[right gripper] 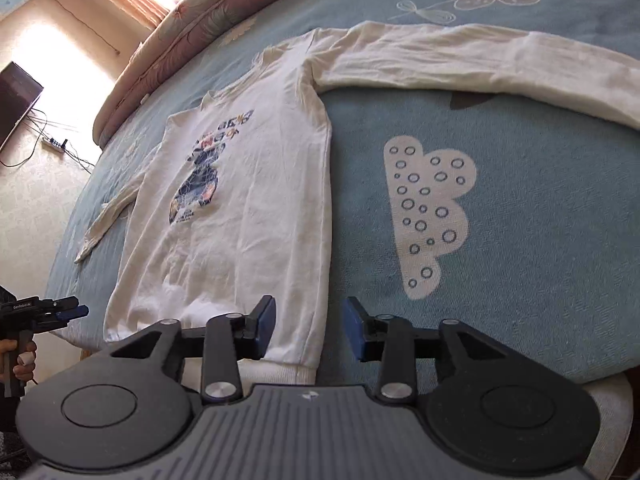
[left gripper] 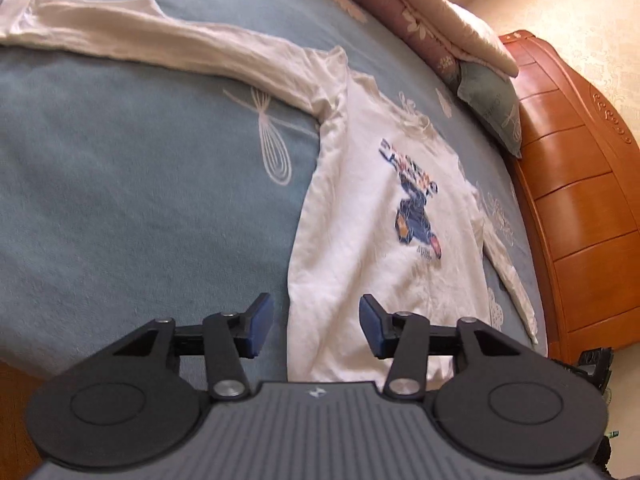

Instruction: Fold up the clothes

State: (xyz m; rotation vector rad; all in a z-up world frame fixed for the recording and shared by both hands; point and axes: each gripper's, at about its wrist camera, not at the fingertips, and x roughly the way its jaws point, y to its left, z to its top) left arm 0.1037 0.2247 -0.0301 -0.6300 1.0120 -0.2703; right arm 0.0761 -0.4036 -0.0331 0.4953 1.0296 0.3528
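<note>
A white long-sleeved shirt (left gripper: pixel 372 216) with a blue printed motif lies flat, face up, on the blue bedspread (left gripper: pixel 140 200). One sleeve stretches far out to the left in the left wrist view; the other lies along the body. My left gripper (left gripper: pixel 316 326) stands open just above the shirt's bottom left hem corner, nothing between its fingers. In the right wrist view the same shirt (right gripper: pixel 248 208) lies ahead with a sleeve (right gripper: pixel 480 68) reaching right. My right gripper (right gripper: pixel 310 328) is open over the shirt's bottom right hem corner, holding nothing.
A folded quilt (left gripper: pixel 420 12) and pillow (left gripper: pixel 492 108) lie at the bed's head by the wooden headboard (left gripper: pixel 580 200). In the right wrist view the left gripper (right gripper: pixel 60 312), held by a hand (right gripper: pixel 20 364), shows at the left edge. A wall-mounted screen (right gripper: pixel 16 96) hangs beyond the bed.
</note>
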